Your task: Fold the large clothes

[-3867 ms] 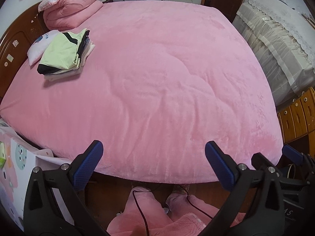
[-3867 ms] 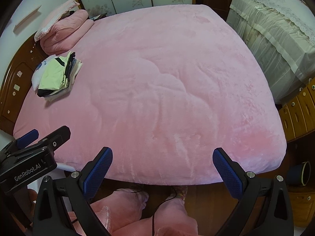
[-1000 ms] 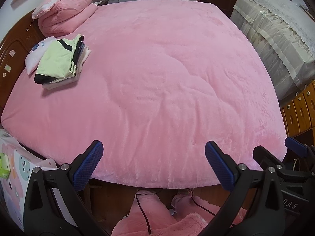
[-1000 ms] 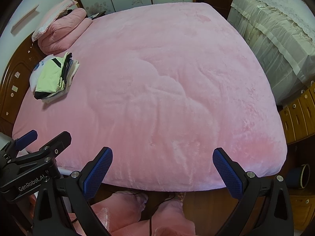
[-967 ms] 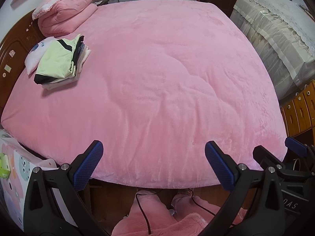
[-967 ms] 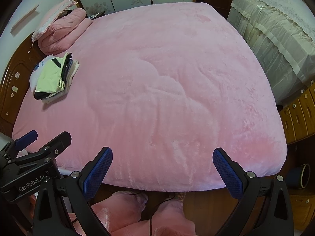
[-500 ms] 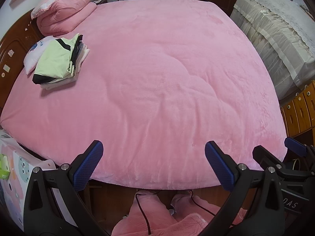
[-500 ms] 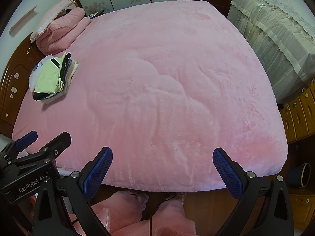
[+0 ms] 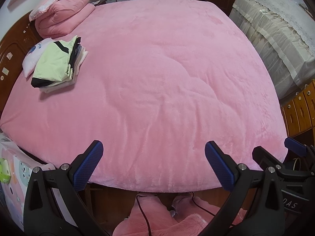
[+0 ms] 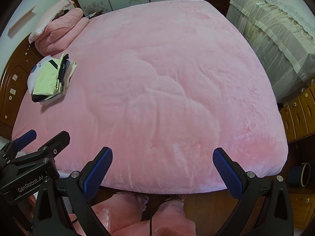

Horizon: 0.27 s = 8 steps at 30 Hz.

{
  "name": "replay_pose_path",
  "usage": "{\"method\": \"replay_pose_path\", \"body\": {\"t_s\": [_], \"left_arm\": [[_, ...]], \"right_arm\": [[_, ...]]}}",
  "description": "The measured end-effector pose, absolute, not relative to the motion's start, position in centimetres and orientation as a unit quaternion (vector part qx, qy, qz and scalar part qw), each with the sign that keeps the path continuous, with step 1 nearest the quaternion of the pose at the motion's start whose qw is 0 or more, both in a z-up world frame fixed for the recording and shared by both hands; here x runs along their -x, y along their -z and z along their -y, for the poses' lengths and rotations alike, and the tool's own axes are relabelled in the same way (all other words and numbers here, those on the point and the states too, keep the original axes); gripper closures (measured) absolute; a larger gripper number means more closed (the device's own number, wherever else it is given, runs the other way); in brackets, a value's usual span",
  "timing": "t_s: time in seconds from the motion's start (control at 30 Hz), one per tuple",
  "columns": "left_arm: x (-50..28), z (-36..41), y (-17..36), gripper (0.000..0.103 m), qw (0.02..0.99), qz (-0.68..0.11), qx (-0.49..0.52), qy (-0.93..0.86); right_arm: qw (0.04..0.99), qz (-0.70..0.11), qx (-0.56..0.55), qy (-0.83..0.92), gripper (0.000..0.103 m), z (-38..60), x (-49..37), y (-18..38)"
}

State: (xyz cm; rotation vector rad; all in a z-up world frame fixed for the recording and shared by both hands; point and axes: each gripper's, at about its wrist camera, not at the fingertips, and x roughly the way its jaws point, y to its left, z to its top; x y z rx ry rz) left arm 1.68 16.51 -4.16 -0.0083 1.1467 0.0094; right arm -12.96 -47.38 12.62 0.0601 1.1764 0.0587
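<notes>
Hovering wide open and empty, left tool [image 9: 153, 163], right tool [image 10: 162, 169], pink bed [image 9: 167, 78], folded clothes stack [image 9: 57, 64] far left.

Left gripper [image 9: 153, 165] and right gripper [image 10: 162, 170] hover side by side, fingers spread wide.

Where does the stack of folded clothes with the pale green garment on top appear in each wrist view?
Left wrist view: the stack of folded clothes with the pale green garment on top lies at upper left, on the pink plush bedspread.
Right wrist view: the stack lies at left, mid-height, and looks smaller.
Shared landmark: the rolled pink quilt lies just beyond the stack in both.
</notes>
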Motion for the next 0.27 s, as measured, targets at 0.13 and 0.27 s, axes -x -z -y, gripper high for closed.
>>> {"method": "replay_pose_path", "body": {"t_s": [0.13, 0.27], "left_arm": [[-2.17, -16.57, 4.35, 0.001, 0.839, -0.545, 0.003, -0.003], [-2.59, -16.56, 4.48, 0.001, 0.838, -0.545, 0.001, -0.001]], "right_arm": [[0.830, -0.556, -0.028, -0.029, 0.000, 47.52, 12.77, -12.59], [0.830, -0.556, -0.028, -0.029, 0.000, 47.72, 12.31, -12.60]]}}
